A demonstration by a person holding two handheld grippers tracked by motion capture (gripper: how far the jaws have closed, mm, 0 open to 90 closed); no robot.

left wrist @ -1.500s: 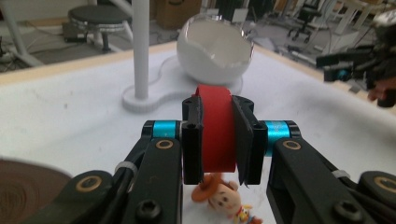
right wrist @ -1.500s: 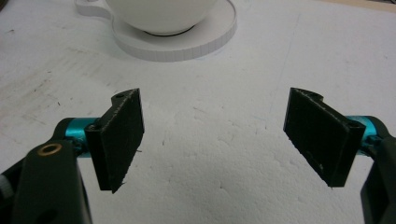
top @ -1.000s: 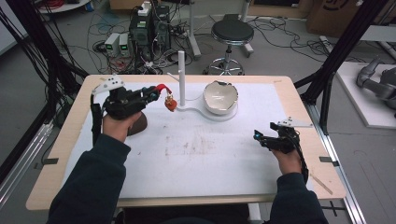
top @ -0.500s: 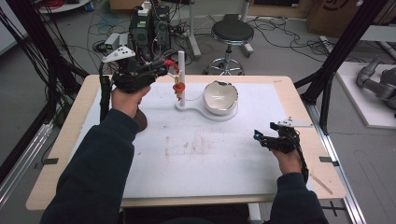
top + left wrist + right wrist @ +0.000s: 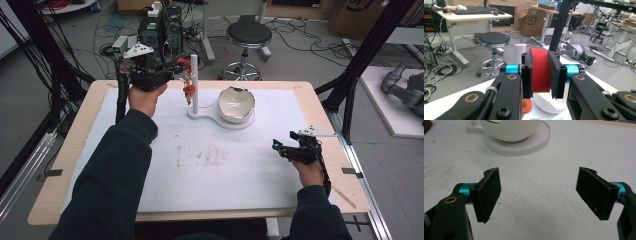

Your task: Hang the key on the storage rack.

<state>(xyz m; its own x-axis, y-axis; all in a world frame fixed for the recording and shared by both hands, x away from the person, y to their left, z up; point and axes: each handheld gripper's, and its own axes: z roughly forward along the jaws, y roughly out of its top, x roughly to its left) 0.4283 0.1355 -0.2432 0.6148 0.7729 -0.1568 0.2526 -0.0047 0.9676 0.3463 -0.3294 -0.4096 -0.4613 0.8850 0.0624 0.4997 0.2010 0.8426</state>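
Note:
My left gripper (image 5: pixel 181 66) is raised above the table's far left, shut on a red strap (image 5: pixel 540 71). An orange piece (image 5: pixel 189 90) dangles from the strap, right beside a white upright post (image 5: pixel 194 85). The post (image 5: pixel 519 53) rises just behind the jaws in the left gripper view. It stands on a flat white base (image 5: pixel 200 114) that also carries a white bowl (image 5: pixel 236 103) with a chipped rim. My right gripper (image 5: pixel 278 146) rests low at the table's right, jaws wide open over bare white sheet (image 5: pixel 539 192), nothing between them. The bowl (image 5: pixel 510 128) is ahead of it.
A white sheet (image 5: pixel 210 165) covers the wooden table. Black frame poles (image 5: pixel 360 65) stand at the right edge. A stool (image 5: pixel 248 35), cables and computer gear are on the floor beyond the far edge. A dark brown object (image 5: pixel 426 123) sits at the far left of the right gripper view.
My left gripper has risen and moved away and right, carrying the red strap with its orange piece up beside the post. The right gripper has stayed put.

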